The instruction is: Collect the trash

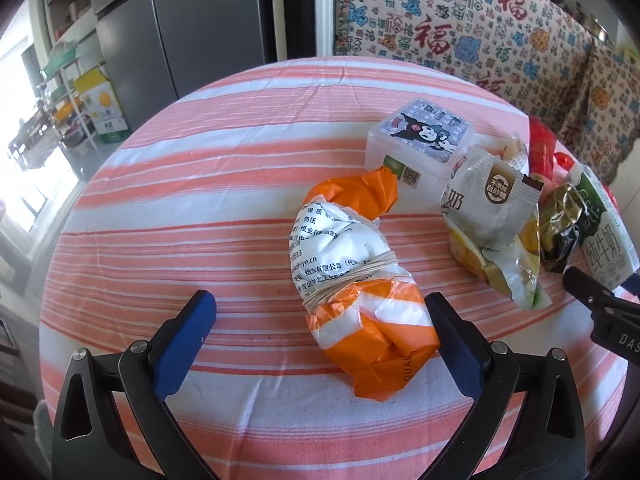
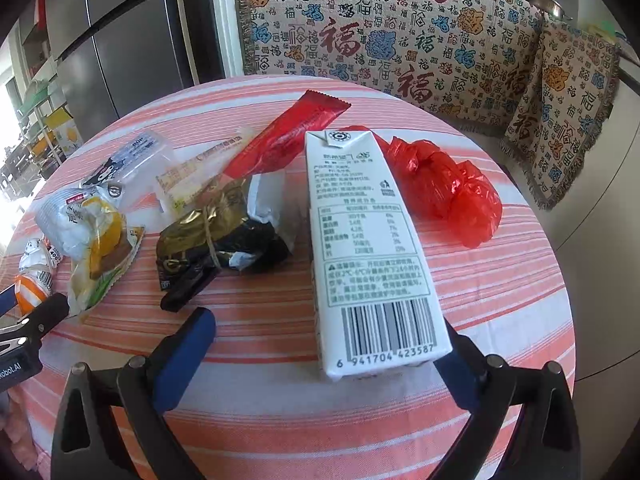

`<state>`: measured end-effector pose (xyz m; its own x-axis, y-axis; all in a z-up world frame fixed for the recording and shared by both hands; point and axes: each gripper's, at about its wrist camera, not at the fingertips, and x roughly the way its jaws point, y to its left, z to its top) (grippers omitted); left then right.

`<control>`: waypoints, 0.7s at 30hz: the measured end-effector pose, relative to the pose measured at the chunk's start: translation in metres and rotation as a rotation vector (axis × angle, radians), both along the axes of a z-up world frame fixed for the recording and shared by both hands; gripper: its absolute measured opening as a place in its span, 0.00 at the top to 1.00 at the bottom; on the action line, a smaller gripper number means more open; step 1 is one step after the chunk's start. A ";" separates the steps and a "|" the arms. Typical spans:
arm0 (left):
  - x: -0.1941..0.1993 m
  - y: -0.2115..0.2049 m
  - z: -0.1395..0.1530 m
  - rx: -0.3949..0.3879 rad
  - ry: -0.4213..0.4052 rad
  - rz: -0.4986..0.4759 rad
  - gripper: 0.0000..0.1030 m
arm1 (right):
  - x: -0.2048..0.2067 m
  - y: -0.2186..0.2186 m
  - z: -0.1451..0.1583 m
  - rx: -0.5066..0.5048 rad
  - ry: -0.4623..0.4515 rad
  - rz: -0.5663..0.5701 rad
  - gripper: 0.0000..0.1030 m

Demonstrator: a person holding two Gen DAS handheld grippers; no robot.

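Lying on a round table under a pink-and-white striped cloth [image 1: 248,128], the trash. Sitting between the fingers of the left gripper [image 1: 320,320], jaws wide apart and gripping nothing: a crumpled orange-and-white bag [image 1: 352,280] bound with string, its near end just beside the right-hand finger [image 1: 452,332]. Standing at one o'clock from that bag, a small clear plastic box [image 1: 420,136] with a cartoon sticker on its lid. Leaning at three o'clock, a white-and-yellow snack wrapper [image 1: 492,232], with a gold-and-black wrapper [image 1: 560,228] beyond it.

Lying lengthwise in front of the right gripper [image 2: 324,340], jaws likewise wide apart, a white milk carton [image 2: 368,240], barcode end nearest; touching or merely close to the right-hand finger [image 2: 460,364], cannot tell. Resting at two o'clock from the carton, a knotted red plastic bag [image 2: 448,188]. Pointing away at eleven o'clock, a long red wrapper [image 2: 288,136]. Sitting at nine o'clock, the gold-and-black wrapper [image 2: 212,236], tied with string.

Hanging behind the table at twelve o'clock, a patterned throw [image 2: 400,32] over a sofa; standing at ten o'clock, a grey fridge [image 2: 120,40].
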<state>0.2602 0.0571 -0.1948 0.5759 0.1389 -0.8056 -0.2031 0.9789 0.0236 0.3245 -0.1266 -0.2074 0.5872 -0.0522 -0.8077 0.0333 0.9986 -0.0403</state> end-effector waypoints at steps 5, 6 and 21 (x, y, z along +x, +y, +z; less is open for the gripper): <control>0.000 0.001 0.000 -0.004 -0.001 -0.004 0.01 | 0.000 0.000 0.000 0.000 0.000 0.000 0.00; 0.000 0.001 0.000 -0.004 -0.001 -0.004 0.01 | 0.001 0.001 0.000 0.000 0.000 -0.001 0.00; 0.000 0.002 0.000 -0.004 -0.002 -0.006 0.00 | 0.000 0.000 0.000 0.001 0.000 -0.002 0.00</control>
<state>0.2598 0.0586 -0.1950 0.5783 0.1318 -0.8051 -0.1969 0.9802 0.0190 0.3250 -0.1264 -0.2073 0.5871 -0.0521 -0.8078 0.0350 0.9986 -0.0389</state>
